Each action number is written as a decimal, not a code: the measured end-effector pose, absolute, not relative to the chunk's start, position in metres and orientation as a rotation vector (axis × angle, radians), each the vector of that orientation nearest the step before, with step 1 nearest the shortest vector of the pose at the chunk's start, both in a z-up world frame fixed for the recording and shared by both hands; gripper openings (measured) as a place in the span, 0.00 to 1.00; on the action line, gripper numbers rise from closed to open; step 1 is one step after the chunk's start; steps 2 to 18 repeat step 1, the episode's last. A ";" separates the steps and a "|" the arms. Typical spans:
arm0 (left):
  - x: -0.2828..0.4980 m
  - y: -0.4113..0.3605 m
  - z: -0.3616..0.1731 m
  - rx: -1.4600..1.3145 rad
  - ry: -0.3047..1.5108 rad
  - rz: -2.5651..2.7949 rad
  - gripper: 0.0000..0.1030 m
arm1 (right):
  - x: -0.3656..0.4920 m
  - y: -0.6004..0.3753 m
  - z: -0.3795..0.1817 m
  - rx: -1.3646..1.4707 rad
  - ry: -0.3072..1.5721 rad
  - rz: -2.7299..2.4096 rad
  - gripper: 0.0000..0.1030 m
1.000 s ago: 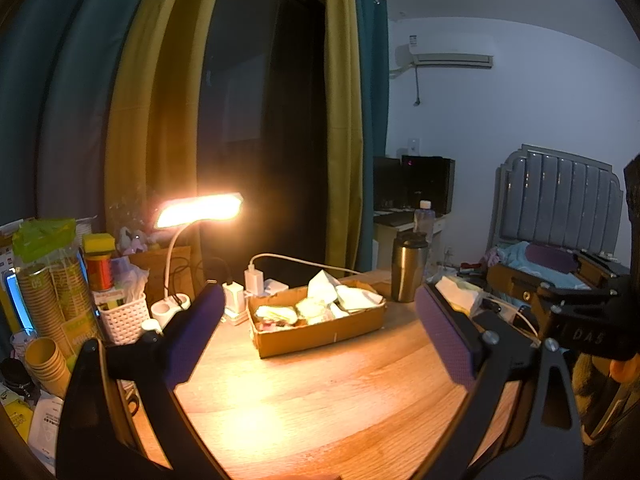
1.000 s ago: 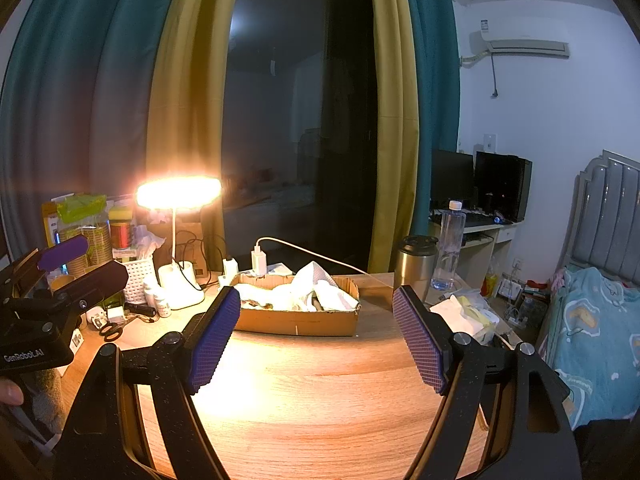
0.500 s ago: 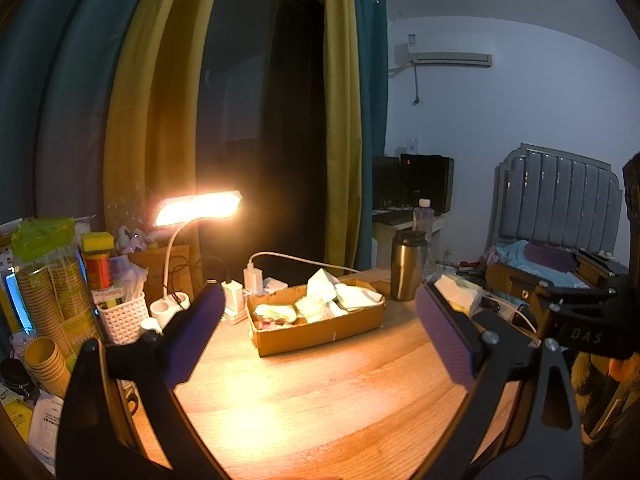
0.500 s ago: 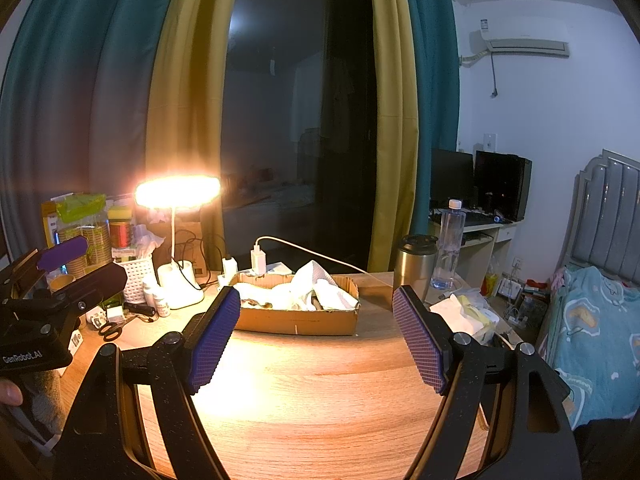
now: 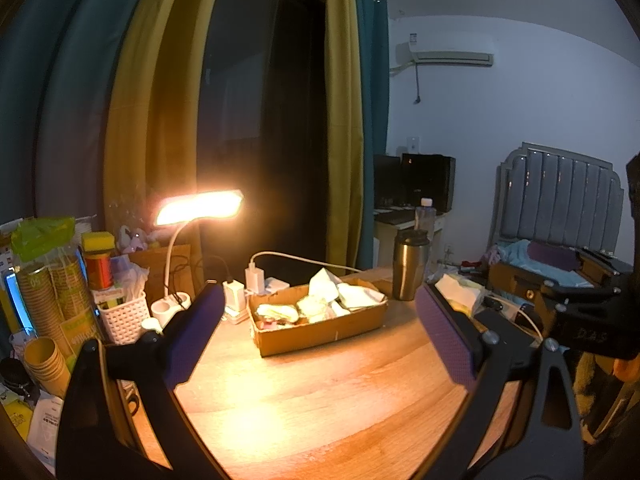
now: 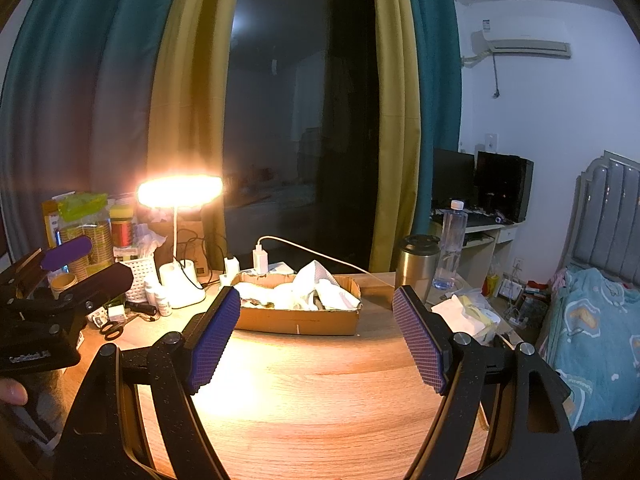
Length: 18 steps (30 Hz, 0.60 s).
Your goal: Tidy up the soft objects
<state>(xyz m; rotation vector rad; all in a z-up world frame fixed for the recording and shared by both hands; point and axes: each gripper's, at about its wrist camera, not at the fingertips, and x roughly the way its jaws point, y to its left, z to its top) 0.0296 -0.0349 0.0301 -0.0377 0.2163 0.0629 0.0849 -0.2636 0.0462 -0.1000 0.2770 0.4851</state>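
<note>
Left wrist view: the left gripper (image 5: 316, 332) is hovering over the wooden tabletop (image 5: 320, 392) with its two purple pads spread wide and nothing lying between them. One shallow cardboard box (image 5: 320, 326) is sitting on the tabletop ahead of the pads, and crumpled white soft cloths (image 5: 336, 294) are lying heaped inside it; they are overlapping too much for a count. One lit desk lamp (image 5: 199, 209) is glowing to the left of the box, and one steel tumbler (image 5: 410, 264) is standing upright just right of it. One white basket (image 5: 122, 316) and several stacks of paper cups (image 5: 52, 292) are crowding the left edge. The right gripper is showing at the right edge of this view, over the tabletop's corner.

In the right wrist view, the right gripper (image 6: 316, 340) is also holding its two pads wide apart, empty, with the same box (image 6: 298, 320) lying beyond them. One clear water bottle (image 6: 451, 244) is standing behind the tumbler (image 6: 416, 264), and one loose pile of white tissue (image 6: 466, 314) is resting near the tabletop's right edge. One pair of scissors (image 6: 112, 330) is lying left of the lamp base. The left gripper (image 6: 80, 268) is showing at the left edge, with a fingertip (image 6: 12, 392) peeking beneath it.
</note>
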 end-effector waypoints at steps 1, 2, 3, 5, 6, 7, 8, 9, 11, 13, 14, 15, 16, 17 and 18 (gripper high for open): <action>0.031 -0.034 0.030 -0.037 0.215 0.070 0.94 | 0.086 -0.263 0.044 -0.105 0.277 0.487 0.79; 0.031 -0.034 0.030 -0.037 0.215 0.070 0.94 | 0.086 -0.263 0.044 -0.105 0.277 0.487 0.79; 0.031 -0.034 0.030 -0.037 0.215 0.070 0.94 | 0.086 -0.263 0.044 -0.105 0.277 0.487 0.79; 0.031 -0.034 0.030 -0.037 0.215 0.070 0.94 | 0.086 -0.263 0.044 -0.105 0.277 0.487 0.79; 0.031 -0.034 0.030 -0.037 0.215 0.070 0.94 | 0.086 -0.263 0.044 -0.105 0.277 0.487 0.79; 0.031 -0.034 0.030 -0.037 0.215 0.070 0.94 | 0.086 -0.263 0.044 -0.105 0.277 0.487 0.79; 0.031 -0.034 0.030 -0.037 0.215 0.070 0.94 | 0.086 -0.263 0.044 -0.105 0.277 0.487 0.79; 0.031 -0.034 0.030 -0.037 0.215 0.070 0.94 | 0.086 -0.263 0.044 -0.105 0.277 0.487 0.79; 0.031 -0.034 0.030 -0.037 0.215 0.070 0.94 | 0.086 -0.263 0.044 -0.105 0.277 0.487 0.79; 0.031 -0.034 0.030 -0.037 0.215 0.070 0.94 | 0.086 -0.263 0.044 -0.105 0.277 0.487 0.79; 0.031 -0.034 0.030 -0.037 0.215 0.070 0.94 | 0.086 -0.263 0.044 -0.105 0.277 0.487 0.79; 0.031 -0.034 0.030 -0.037 0.215 0.070 0.94 | 0.086 -0.263 0.044 -0.105 0.277 0.487 0.79; 0.031 -0.034 0.030 -0.037 0.215 0.070 0.94 | 0.086 -0.263 0.044 -0.105 0.277 0.487 0.79; 0.031 -0.034 0.030 -0.037 0.215 0.070 0.94 | 0.086 -0.263 0.044 -0.105 0.277 0.487 0.79; 0.031 -0.034 0.030 -0.037 0.215 0.070 0.94 | 0.086 -0.263 0.044 -0.105 0.277 0.487 0.79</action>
